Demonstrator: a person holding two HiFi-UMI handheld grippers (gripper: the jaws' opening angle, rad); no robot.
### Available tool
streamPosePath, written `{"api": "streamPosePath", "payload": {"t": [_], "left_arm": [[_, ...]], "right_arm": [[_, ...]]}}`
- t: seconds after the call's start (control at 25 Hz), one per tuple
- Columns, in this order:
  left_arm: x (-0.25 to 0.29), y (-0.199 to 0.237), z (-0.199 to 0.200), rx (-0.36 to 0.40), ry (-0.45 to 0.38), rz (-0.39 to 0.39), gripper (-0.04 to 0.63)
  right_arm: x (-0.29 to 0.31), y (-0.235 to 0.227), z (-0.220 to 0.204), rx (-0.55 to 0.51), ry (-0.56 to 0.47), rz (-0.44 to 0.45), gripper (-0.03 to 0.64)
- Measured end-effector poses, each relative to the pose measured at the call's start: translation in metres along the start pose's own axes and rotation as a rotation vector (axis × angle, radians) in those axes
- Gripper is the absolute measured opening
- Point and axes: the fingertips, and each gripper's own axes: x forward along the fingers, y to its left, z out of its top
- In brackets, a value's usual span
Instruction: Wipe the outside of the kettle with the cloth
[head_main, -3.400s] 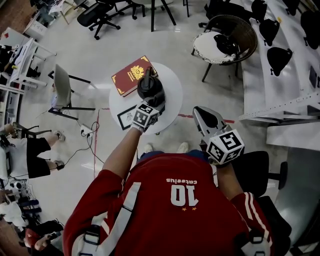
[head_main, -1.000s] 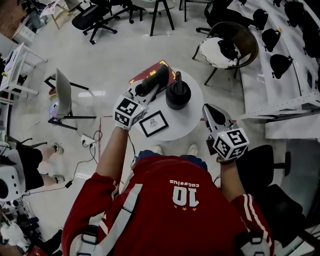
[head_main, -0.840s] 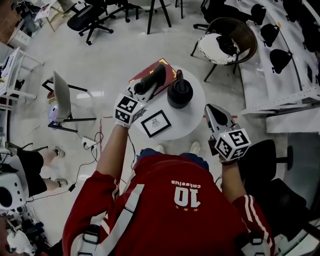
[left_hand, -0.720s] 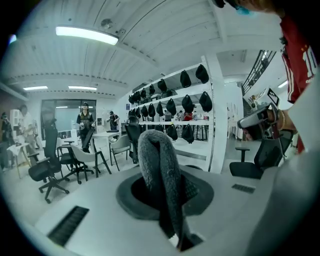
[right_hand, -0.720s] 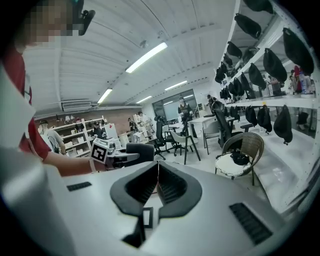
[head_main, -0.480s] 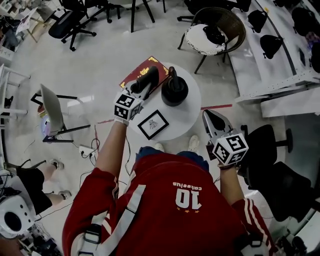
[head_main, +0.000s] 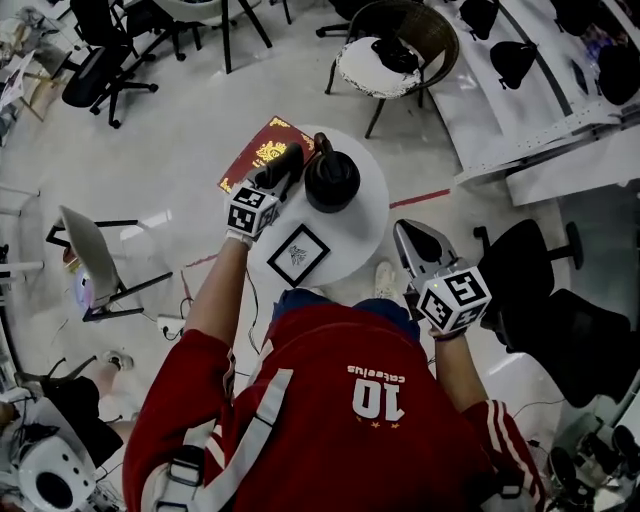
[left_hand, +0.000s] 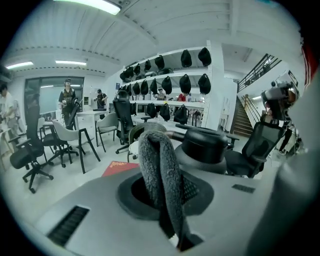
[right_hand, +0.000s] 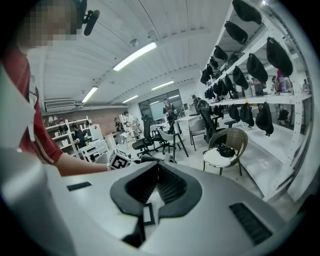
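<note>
Left gripper (head_main: 288, 163) is clenched on the grey fuzzy cloth (left_hand: 160, 175), just beside the squat black kettle (head_main: 332, 180) on the round white worktop (head_main: 350, 235). Right gripper (right_hand: 157, 172) is closed on nothing, well apart. No cloth-to-kettle contact is visible; the wiping is judged largely left to do.

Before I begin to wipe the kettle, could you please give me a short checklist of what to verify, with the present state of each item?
1. Cloth gripped in the left tongs: ok, it is folded over and clamped between the jaws.
2. Kettle upright on the round table: ok.
3. Cloth touching the kettle's side: cannot tell; it is close beside the kettle.
4. Right tongs ready to steady the kettle: not ok; they are shut, empty and off to the side of the table.
5. Red book apart from the kettle: cannot tell; its corner lies very near.
6. Framed picture out of the way: ok.
</note>
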Motion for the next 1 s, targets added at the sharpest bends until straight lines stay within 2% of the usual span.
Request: {"api": "streamPosePath", "payload": {"t": [0.2, 0.44, 0.72, 1.0], "left_arm": [[0.029, 0.0, -0.019, 0.021, 0.075, -0.042, 0.044], [0.053, 0.0, -0.045, -0.032, 0.136, -0.054, 0.044], [0.065, -0.006, -0.062, -0.13, 0.152, -0.055, 0.044], [0.066, -0.013, -0.07, -0.167, 0.155, -0.041, 0.044]], "right_arm": [[-0.015, -0.005, -0.012, 0.028, 0.001, -0.061, 0.017], [-0.024, -0.009, -0.027, 0.049, 0.009, -0.106, 0.017], [-0.032, -0.008, -0.032, 0.047, 0.011, -0.13, 0.017], [-0.035, -0.007, -0.035, 0.043, 0.022, -0.121, 0.017]]}}
